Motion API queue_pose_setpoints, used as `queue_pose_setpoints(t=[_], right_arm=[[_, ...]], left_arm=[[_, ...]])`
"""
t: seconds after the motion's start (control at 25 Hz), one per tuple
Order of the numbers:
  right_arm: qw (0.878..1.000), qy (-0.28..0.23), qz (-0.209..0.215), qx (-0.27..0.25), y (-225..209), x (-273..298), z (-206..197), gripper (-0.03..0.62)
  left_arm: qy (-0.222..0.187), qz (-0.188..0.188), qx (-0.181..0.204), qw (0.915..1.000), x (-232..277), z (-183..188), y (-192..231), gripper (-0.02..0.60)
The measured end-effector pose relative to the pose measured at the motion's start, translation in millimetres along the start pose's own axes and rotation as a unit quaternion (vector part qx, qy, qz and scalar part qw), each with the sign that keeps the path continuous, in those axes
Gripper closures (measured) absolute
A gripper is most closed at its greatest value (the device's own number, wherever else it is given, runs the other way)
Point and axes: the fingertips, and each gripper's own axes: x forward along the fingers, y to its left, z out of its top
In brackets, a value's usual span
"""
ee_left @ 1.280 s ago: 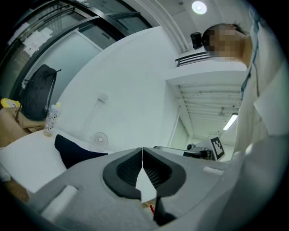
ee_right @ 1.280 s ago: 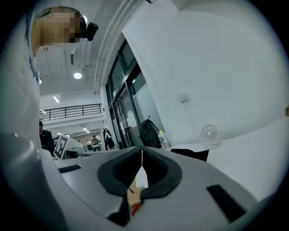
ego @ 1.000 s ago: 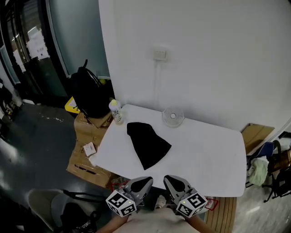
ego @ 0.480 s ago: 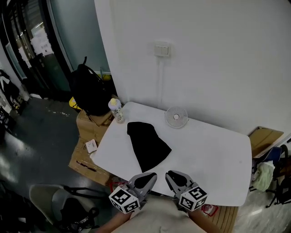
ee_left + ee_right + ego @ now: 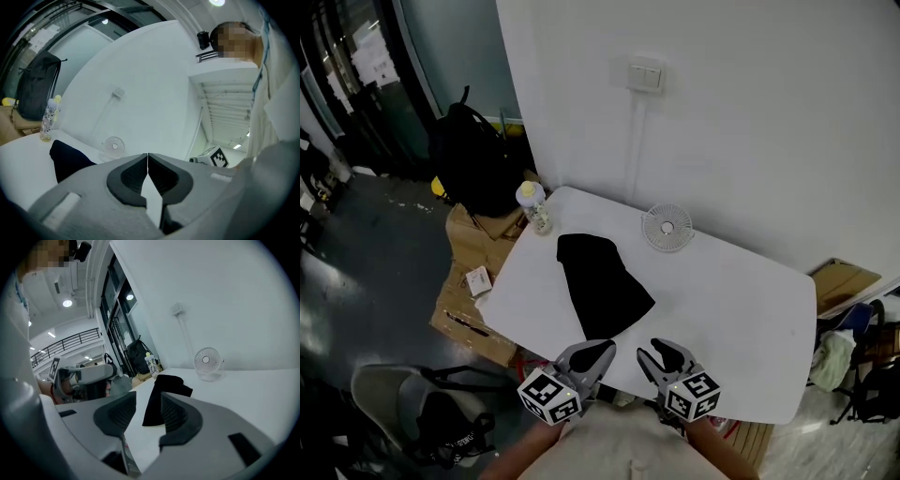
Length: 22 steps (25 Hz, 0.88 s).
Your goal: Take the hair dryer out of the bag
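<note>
Approach step: black bag (image 5: 602, 292), hair dryer prob. inside & unseen, lies flat on white table (image 5: 741, 309) at 12 o'clock of left gripper (image 5: 596, 352) (clenched, empty) & 11 o'clock of right gripper (image 5: 661, 352), whose jaws have just been opening w/ nothing btwn; next, reach fwd & find the bag's mouth.

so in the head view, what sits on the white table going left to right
bottle → black bag → fan
</note>
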Motion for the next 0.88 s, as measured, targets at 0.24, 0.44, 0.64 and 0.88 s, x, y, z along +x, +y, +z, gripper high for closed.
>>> queue_pose_setpoints(t=[0.24,0.44,0.64,0.88], right_arm=[[0.998,0.050,-0.022,-0.014,-13,32,-25,0.387],[0.996,0.069,-0.030,-0.047,-21,55,-29,0.367],[0.987,0.090,-0.021,-0.133,-19,83,-24,0.361],[0.960,0.154,-0.017,-0.235,-20,124,-41,0.335]], left_arm=[[0.011,0.008,0.002,0.9999,-6,-2,22,0.571],[0.031,0.014,-0.003,0.9994,-8,-17,36,0.571],[0.039,0.018,-0.013,0.9990,-11,-24,47,0.571],[0.037,0.030,-0.015,0.9987,-18,-22,64,0.571]])
